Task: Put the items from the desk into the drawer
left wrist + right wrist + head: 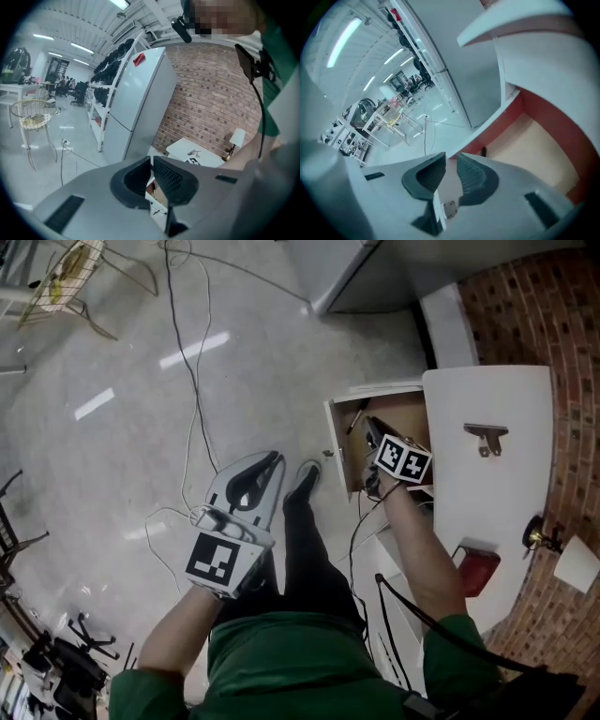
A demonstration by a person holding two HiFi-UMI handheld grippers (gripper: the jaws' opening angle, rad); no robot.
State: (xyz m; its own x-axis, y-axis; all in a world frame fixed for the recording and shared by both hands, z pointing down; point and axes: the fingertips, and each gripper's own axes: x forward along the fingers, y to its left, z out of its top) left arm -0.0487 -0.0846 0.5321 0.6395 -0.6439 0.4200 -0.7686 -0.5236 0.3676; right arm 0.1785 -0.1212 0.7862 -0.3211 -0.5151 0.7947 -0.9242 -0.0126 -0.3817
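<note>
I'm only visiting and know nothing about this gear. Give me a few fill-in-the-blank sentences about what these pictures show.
The wooden-lined drawer of the white desk stands ____.
The right tongs hang above that drawer holding ____.
The wall beside the small white-shaded lamp is built of red ____.
The person's sleeve is ____.
Missing words: open; nothing; brick; green.

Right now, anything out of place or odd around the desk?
Nothing spilled or broken. Loose black and white cables trail across the grey floor left of the open wooden drawer, and a red boxy item sits right at the white desk top's edge.
</note>
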